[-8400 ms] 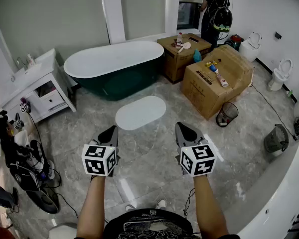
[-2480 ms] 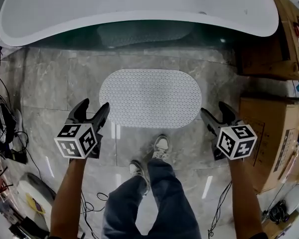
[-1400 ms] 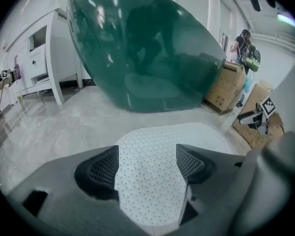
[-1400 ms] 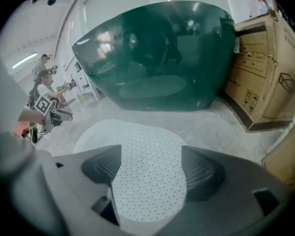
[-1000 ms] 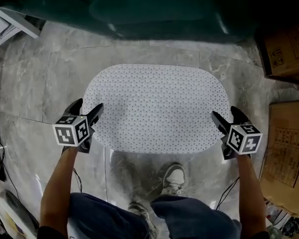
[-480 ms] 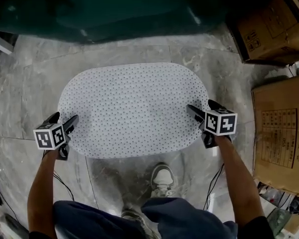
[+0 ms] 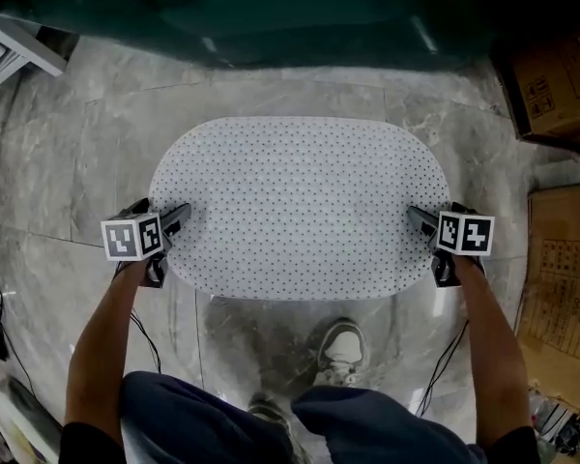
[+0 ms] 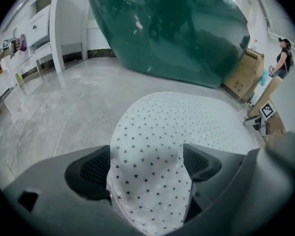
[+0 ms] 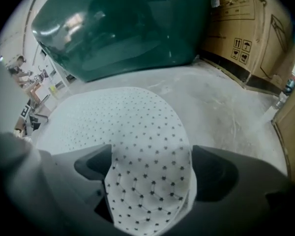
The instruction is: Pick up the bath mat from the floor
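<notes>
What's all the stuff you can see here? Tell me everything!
bath mat: one, white with dark dots, on the floor in the middle
bathtub: one, dark green, behind the mat
cardboard boxes: two, brown, on the right
floor: one, grey marble, all around
cables: two, black, beside each arm
shoe: one, pale, below the mat
left gripper: one, dark grey, mat's left end, jaws opening with the mat between them
right gripper: one, dark grey, mat's right end, jaws opening with the mat between them
arms: two, bare, holding the grippers

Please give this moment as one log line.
left gripper: jaws opening, bath mat end between | right gripper: jaws opening, other end between | bath mat: on floor
</notes>
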A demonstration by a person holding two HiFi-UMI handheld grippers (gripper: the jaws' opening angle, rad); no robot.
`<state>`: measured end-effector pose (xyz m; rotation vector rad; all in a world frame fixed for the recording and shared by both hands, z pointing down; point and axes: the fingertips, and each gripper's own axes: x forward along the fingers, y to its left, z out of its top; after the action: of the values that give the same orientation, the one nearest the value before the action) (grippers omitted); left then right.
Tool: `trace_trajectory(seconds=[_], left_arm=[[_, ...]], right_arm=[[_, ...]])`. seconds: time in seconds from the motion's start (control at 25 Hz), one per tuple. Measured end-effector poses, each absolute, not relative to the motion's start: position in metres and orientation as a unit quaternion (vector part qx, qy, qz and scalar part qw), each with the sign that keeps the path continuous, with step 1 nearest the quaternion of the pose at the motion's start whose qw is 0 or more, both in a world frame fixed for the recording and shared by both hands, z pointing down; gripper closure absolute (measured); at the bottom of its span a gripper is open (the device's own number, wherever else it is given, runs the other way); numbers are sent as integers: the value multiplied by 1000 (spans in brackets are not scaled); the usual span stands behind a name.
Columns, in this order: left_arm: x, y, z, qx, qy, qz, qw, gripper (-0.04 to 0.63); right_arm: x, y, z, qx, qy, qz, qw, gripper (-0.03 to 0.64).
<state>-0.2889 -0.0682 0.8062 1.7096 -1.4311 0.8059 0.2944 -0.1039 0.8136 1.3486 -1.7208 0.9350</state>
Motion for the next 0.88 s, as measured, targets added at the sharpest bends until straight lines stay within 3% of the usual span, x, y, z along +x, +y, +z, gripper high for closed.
trace_trajectory(seconds=[0.28, 0.52, 0.88], left_arm=[[-300, -67, 808, 656, -569, 323, 376, 121], [-304, -63, 809, 650, -576, 326, 373, 220], [-298, -64, 806, 653, -575, 318, 376, 296]], right_arm=[[294, -104, 818, 531, -663, 360, 384, 101], [290, -103, 818, 531, -658, 365, 391, 124], [269, -98, 811, 517, -675, 351, 392, 306]])
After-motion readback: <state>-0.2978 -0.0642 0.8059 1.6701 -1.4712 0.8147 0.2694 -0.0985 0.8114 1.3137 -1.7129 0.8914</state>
